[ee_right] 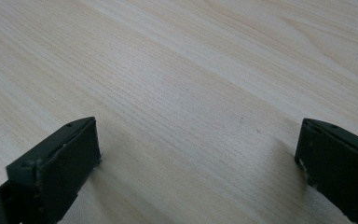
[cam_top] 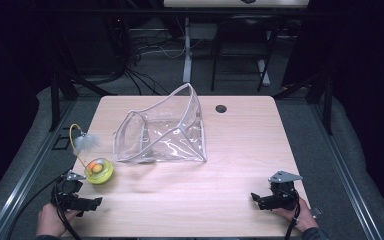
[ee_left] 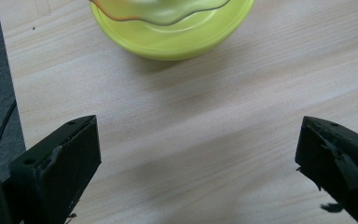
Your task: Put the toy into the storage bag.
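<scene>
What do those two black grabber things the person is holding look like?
Each is a small black tool. The left gripper and the right gripper both have two chunky, flat-faced black fingers, scuffed and chipped at the edges. A grey three-cornered plate sits on top of each, and a black cable trails back past the hand.

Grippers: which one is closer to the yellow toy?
The left gripper; the yellow toy sits just ahead of it, while the right gripper is far across the table.
</scene>
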`<state>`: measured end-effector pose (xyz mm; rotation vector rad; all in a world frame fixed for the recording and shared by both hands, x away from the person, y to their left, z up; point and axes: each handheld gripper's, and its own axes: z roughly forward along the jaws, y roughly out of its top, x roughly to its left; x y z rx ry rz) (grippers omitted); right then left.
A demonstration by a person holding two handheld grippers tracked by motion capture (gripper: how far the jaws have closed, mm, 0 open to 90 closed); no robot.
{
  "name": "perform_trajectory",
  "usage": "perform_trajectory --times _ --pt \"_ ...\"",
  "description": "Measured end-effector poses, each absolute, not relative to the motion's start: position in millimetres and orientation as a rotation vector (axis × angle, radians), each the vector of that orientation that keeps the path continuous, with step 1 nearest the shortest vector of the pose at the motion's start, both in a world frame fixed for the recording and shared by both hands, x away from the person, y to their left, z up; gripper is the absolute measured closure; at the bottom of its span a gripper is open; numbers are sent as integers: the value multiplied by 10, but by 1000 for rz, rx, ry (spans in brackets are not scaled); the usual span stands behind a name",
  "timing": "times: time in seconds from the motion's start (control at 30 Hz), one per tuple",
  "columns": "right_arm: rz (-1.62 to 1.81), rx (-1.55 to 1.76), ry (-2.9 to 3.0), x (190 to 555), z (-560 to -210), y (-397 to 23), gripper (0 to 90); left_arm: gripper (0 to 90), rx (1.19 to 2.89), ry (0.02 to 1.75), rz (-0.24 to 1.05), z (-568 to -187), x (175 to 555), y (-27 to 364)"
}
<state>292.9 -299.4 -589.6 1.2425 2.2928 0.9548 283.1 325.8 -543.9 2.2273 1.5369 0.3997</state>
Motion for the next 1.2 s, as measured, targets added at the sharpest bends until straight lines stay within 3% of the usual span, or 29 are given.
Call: perform_trajectory --times 1.2 --pt "954 1257 2273 2913 -5900 -2988 0 0 2225 1539 325 -4886 3022 3211"
